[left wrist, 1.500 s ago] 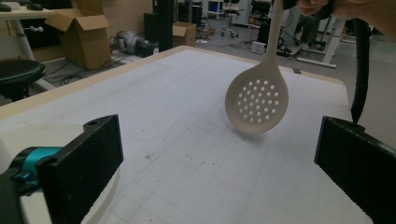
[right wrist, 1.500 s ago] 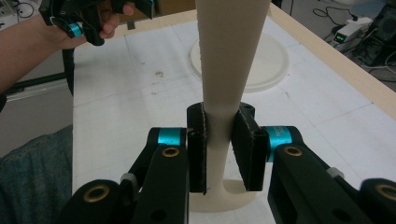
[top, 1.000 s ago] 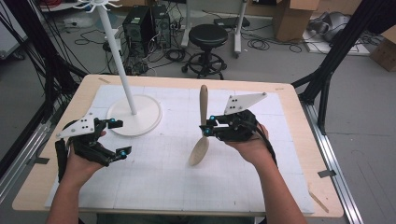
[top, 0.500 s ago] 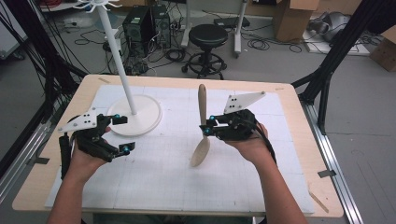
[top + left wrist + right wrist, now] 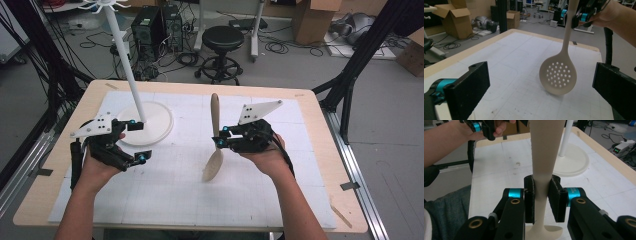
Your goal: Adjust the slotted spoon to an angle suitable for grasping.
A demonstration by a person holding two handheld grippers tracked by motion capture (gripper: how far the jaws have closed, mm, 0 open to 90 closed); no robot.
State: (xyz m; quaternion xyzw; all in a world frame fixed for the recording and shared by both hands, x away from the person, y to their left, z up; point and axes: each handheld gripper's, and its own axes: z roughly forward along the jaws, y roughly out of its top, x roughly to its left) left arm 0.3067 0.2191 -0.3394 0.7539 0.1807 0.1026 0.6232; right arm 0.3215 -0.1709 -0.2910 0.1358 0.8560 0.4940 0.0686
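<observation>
Two grippers are being held over the table [image 5: 310, 210], and one slotted spoon [image 5: 214, 150] is being carried between them. The right gripper [image 5: 220, 139] is being kept closed on the spoon's handle: in the right gripper view its pads [image 5: 555, 197] are pressing flat against both sides of the narrow neck of the handle [image 5: 543, 165], with the bowl end just below the jaws.

In the high view the spoon's long axis is standing steeply, handle tip up and away from the person, perforated bowl down and toward the person. The bowl is hanging low over the white mat [image 5: 165, 200]; whether its lower rim is touching the mat cannot be told, though the left gripper view suggests that it is just clear of it.

The left gripper [image 5: 139, 141] is being held with its jaws spread wide and nothing between them. It is pointing across the table toward the spoon, so the bowl [image 5: 558, 75] is lying ahead of the left fingers [image 5: 467, 86], between them in the view but well apart from them.

The white stand [image 5: 146, 122] is standing just beyond the left gripper, its pole rising from a round base. The left hand is the nearer to the stand; the right hand alone is bearing the spoon.

Any coming transfer is judged to depend on the left jaws being aligned across the steep handle.
</observation>
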